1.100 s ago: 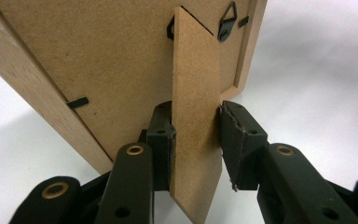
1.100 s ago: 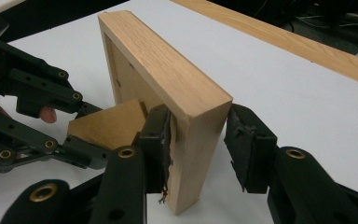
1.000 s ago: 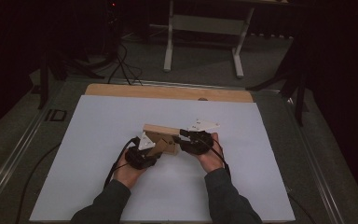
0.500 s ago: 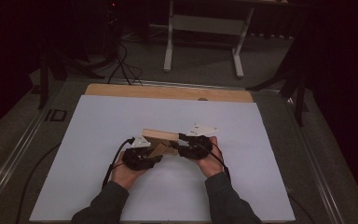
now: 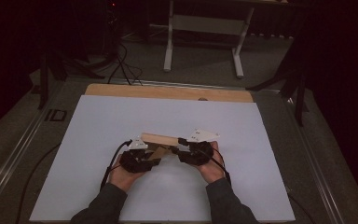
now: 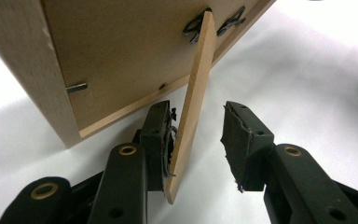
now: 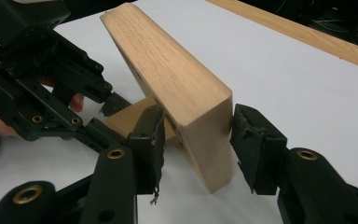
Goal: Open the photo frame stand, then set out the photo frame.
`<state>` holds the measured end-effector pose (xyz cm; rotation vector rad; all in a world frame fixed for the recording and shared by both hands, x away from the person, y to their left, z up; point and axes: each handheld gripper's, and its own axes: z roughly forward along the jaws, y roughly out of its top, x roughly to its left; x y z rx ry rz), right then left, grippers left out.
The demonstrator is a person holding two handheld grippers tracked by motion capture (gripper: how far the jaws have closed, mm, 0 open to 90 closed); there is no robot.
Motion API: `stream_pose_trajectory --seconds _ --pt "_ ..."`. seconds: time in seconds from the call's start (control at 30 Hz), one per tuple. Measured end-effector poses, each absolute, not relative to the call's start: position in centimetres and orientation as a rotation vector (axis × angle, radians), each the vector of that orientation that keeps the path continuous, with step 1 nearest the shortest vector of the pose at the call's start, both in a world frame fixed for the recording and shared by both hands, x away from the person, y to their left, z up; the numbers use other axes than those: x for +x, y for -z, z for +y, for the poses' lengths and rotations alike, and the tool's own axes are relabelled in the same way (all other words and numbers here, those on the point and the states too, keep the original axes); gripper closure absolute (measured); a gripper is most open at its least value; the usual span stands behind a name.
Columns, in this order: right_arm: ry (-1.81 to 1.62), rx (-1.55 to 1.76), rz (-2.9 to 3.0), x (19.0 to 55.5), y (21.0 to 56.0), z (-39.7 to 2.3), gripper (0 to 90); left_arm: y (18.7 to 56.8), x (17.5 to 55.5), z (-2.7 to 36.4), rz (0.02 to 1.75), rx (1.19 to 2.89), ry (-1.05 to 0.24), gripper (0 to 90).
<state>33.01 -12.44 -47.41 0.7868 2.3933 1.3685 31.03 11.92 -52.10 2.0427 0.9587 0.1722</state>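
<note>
Left gripper (image 6: 198, 140) first: its jaws stand partly apart and have just been opening, with the thin stand leg (image 6: 193, 100) of the picture frame (image 6: 121, 60) between them. In the left gripper view the leg rests against the left pad (image 6: 161, 140), while the right pad sits clear of it with a gap showing. So I read no squeeze there, only one-sided contact.

Right gripper (image 7: 196, 147): its jaws are wider and have also just been opening. They straddle the thick wooden edge of the frame at lower centre of the right gripper view. The right pad (image 7: 256, 147) looks to be at the wood's end face; the left pad (image 7: 151, 144) is close by the underside, and I can't tell whether either one presses.

Counting up: I see one picture frame, one stand leg hinged to its back, two metal clips (image 6: 214, 25) near the hinge at the top of the left gripper view, one small tab (image 6: 77, 87) at left, and two grippers.

Going outward in the high view: the frame (image 5: 165, 140) lies tilted at the middle of the white table (image 5: 261, 140), between the left gripper (image 5: 140, 158) and the right gripper (image 5: 193, 151). Both hands come in from the bottom edge, forearms angled inward, grippers pointing toward each other. A bare wooden strip (image 5: 168, 92) runs along the table's far edge.
</note>
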Motion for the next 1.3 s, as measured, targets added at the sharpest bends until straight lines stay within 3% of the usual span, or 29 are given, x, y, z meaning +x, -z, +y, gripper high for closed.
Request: stream_pose_trajectory --seconds 0.8,1.3 --pt "-1.364 0.735 2.428 31.6 47.9 -12.7 52.5 52.4 30.0 12.2 0.971 2.070 -0.151 62.1" --pt "-1.400 0.728 2.418 31.5 47.4 -13.4 46.1 52.1 29.5 12.5 0.968 2.079 -0.179 59.7"
